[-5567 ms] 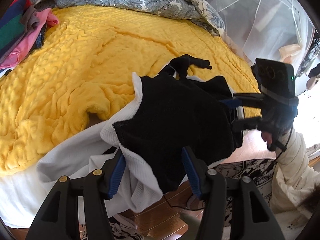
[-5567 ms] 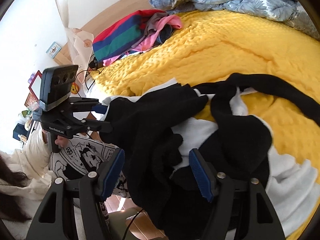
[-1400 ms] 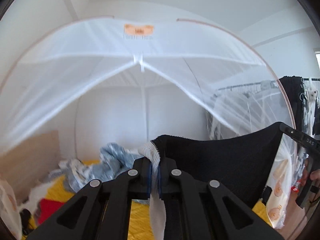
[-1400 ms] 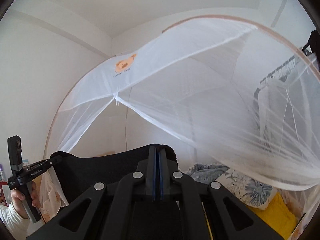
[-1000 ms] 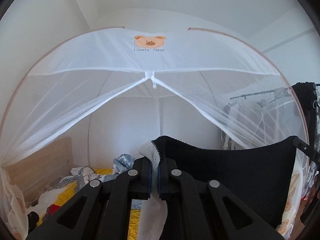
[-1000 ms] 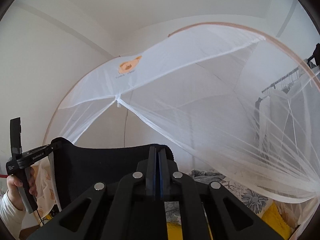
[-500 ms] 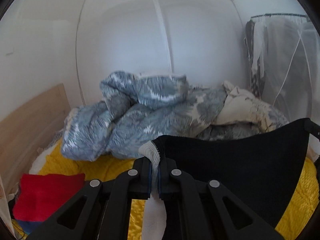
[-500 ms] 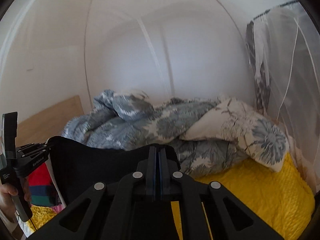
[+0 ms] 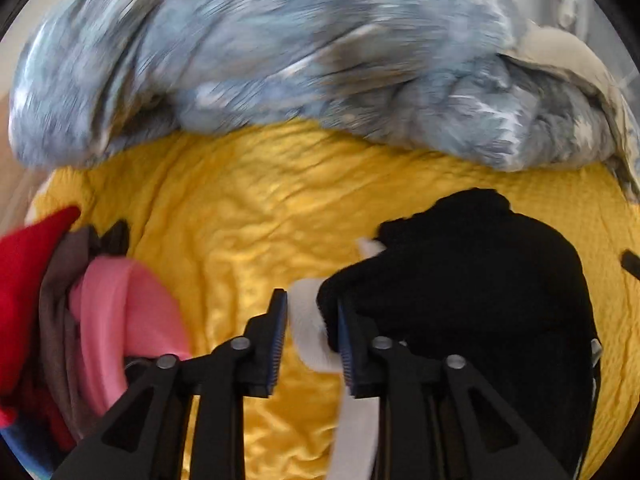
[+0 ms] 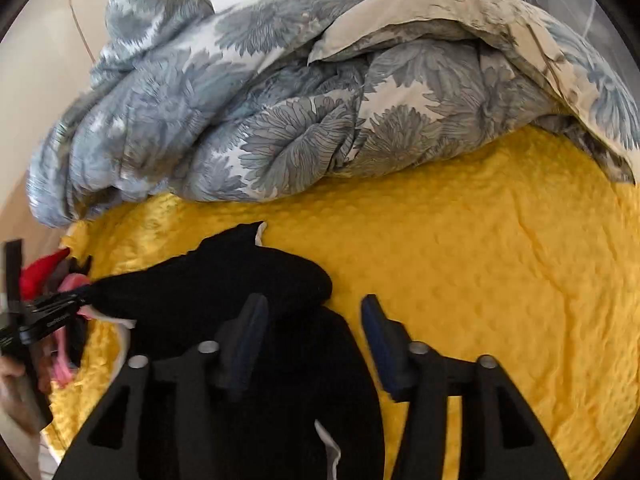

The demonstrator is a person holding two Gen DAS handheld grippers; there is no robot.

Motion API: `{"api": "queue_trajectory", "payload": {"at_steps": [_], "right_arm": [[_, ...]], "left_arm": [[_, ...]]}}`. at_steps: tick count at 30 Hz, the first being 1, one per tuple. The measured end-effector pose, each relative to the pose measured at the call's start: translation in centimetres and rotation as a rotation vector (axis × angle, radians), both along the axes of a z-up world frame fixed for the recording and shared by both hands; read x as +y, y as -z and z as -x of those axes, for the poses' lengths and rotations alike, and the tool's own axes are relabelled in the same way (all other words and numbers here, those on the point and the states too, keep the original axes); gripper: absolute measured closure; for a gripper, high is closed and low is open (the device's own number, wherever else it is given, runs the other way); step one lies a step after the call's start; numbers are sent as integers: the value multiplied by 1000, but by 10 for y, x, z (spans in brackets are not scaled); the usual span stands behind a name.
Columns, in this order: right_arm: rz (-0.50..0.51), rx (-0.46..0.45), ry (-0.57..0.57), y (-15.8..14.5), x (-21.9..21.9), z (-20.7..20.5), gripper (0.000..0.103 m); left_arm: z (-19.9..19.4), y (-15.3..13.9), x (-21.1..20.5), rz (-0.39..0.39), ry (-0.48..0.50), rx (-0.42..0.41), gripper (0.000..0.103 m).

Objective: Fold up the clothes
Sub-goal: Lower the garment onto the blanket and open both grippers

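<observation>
The left gripper (image 9: 312,334), jaws just parting, has the black-and-white garment (image 9: 480,280) loose between its pads. The right gripper (image 10: 314,338), also just opening, is released above it. The garment lies on the yellow blanket (image 10: 500,280), below the floral duvet (image 10: 300,100).

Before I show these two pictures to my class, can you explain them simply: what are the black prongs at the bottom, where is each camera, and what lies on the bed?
Each picture comes from a camera on a hand-held gripper, looking along its two fingers. A person holds one in each hand; there is no robot arm. The left gripper and right gripper have just been opening, letting a black-and-white garment drop onto the yellow bedspread. A floral duvet is bunched behind, and a pile of red and pink clothes sits at the left.
</observation>
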State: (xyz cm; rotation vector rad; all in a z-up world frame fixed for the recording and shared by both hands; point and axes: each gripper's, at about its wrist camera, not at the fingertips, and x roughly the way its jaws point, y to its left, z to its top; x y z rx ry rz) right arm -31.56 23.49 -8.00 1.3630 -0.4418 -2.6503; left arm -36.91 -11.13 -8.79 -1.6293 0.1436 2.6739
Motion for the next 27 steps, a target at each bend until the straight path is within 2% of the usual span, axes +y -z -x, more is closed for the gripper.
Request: {"api": "queue_trajectory", "payload": {"at_steps": [3,6,8,11,14,17,21,24,27], "right_arm": [[6,0,-72,-5,-3,-34,48],[-43,14,-129,-15,-8,-84,48],[-34,13,-152,-19,-6,-121,48],[3,-5,-174,-20,0,-174,48],[29,-62,-169,-16,9,-227,48],[0,-129,-188,-14,10,-266,48],[5,-173,-263,-16,0,-314,48],[-89,-212,-302,-13,-12,-341,48],[-108,-250,-348,-5,-22,-357,48]], "left_arm": [[-11,-3,-23,22,-20,-22,67],[-38,-12,-42,26,-25,-28,67],[-73,-22,-56,-26,-16,-3,62],[-134,-32,-68,-126,53,7,55],[-199,-39,-71,-164,135,9,49],[-249,-44,-73,-203,163,-8,48],[-293,-50,-73,-238,158,5,42],[-316,-54,-71,-248,132,21,40],[-331,-61,-70,-290,131,42,39]]}}
